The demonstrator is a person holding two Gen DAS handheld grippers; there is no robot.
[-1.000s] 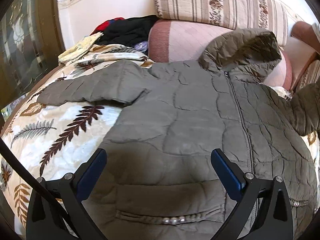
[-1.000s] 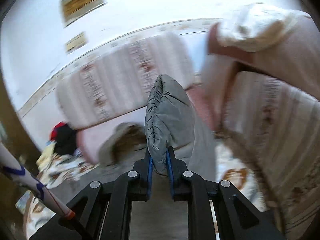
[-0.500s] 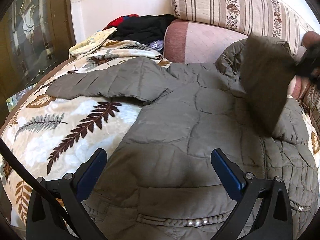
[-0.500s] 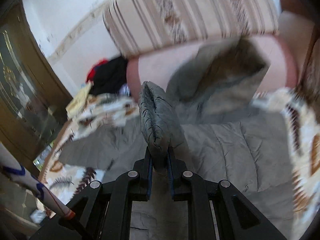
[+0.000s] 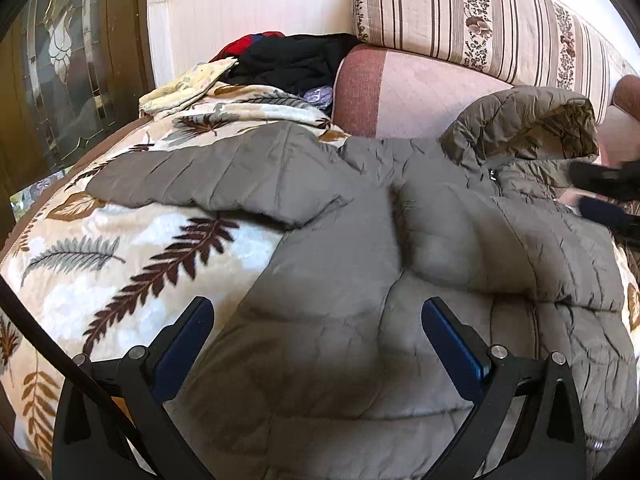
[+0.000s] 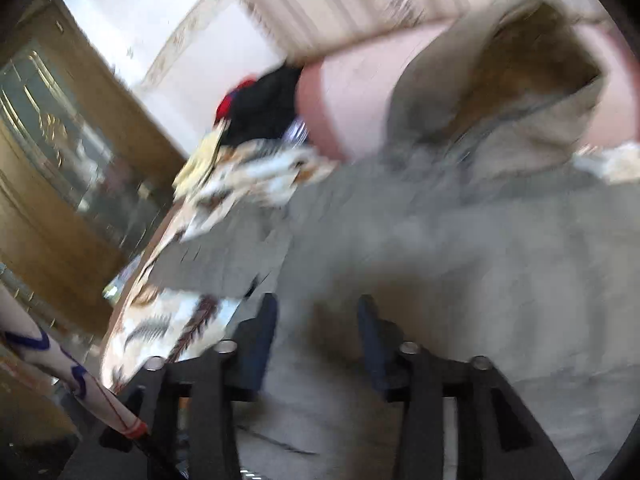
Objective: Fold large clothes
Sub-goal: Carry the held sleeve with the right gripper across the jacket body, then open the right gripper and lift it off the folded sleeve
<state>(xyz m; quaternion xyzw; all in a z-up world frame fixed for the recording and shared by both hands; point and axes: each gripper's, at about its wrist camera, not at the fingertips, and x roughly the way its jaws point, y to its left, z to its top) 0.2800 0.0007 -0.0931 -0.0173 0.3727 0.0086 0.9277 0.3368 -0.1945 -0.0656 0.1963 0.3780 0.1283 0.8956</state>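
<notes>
The grey padded jacket [image 5: 400, 248] lies spread on the leaf-patterned blanket [image 5: 120, 264], hood at the far right, while the left tool [image 5: 318, 332] hovers wide open and the blurred right tool [image 6: 318, 340], seemingly empty, is opening above it.

Your left gripper [image 5: 318, 326] hangs over the lower body of the grey-brown quilted jacket [image 5: 360, 280], jaws wide apart and gripping nothing. The jacket lies spread on the leaf-print blanket [image 5: 120, 264], one sleeve [image 5: 208, 172] stretched out to the left, the other folded across the chest. Its hood [image 5: 528, 120] leans against the pink cushion [image 5: 408, 96] (striped cushion [image 5: 480, 20] above). Your right gripper [image 5: 608, 200] shows at the right edge.
</notes>
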